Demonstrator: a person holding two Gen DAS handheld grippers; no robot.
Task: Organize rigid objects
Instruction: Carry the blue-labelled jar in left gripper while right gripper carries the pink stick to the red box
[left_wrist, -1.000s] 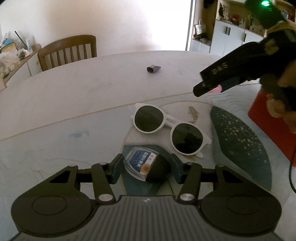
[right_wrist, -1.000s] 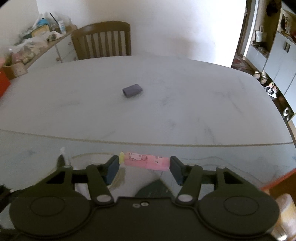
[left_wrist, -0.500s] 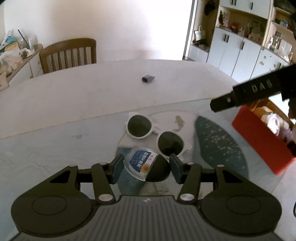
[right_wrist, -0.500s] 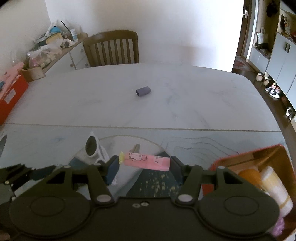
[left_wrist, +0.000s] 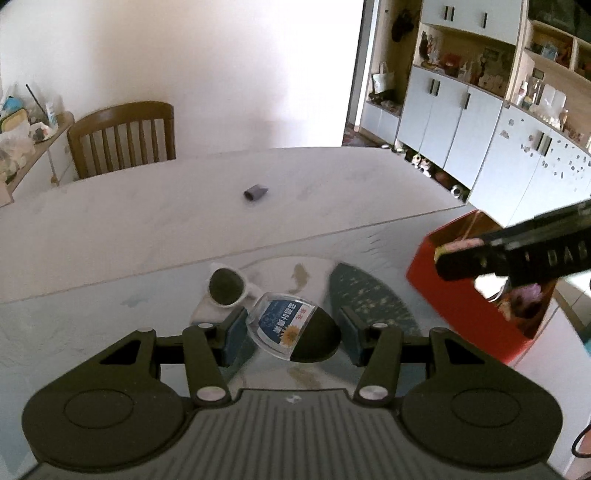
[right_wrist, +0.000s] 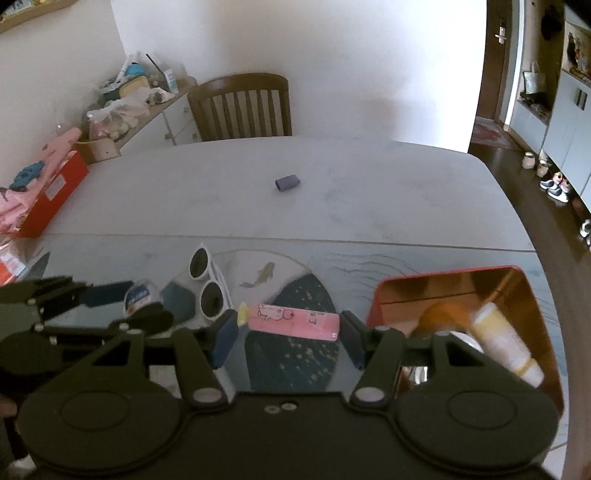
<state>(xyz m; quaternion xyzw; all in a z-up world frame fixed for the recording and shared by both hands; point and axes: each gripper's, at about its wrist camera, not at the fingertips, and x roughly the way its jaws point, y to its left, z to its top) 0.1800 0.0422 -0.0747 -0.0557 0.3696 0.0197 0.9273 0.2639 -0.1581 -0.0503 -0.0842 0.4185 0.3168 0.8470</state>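
You have a big pale table (right_wrist: 369, 206). A small gray block (right_wrist: 287, 182) lies mid-table, white sunglasses (right_wrist: 207, 284) nearer you, a red box (right_wrist: 384, 295) at the right edge.

Dim, hazy fisheye views with blown-out doorway daylight, bent edges and motion-blurred right side.

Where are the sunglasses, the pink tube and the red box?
sunglasses (right_wrist: 207, 284), right wrist view, on the white bridge between the lenses.
pink tube (right_wrist: 293, 320), right wrist view, on the middle of its body.
red box (right_wrist: 443, 276), right wrist view, on its far rim.
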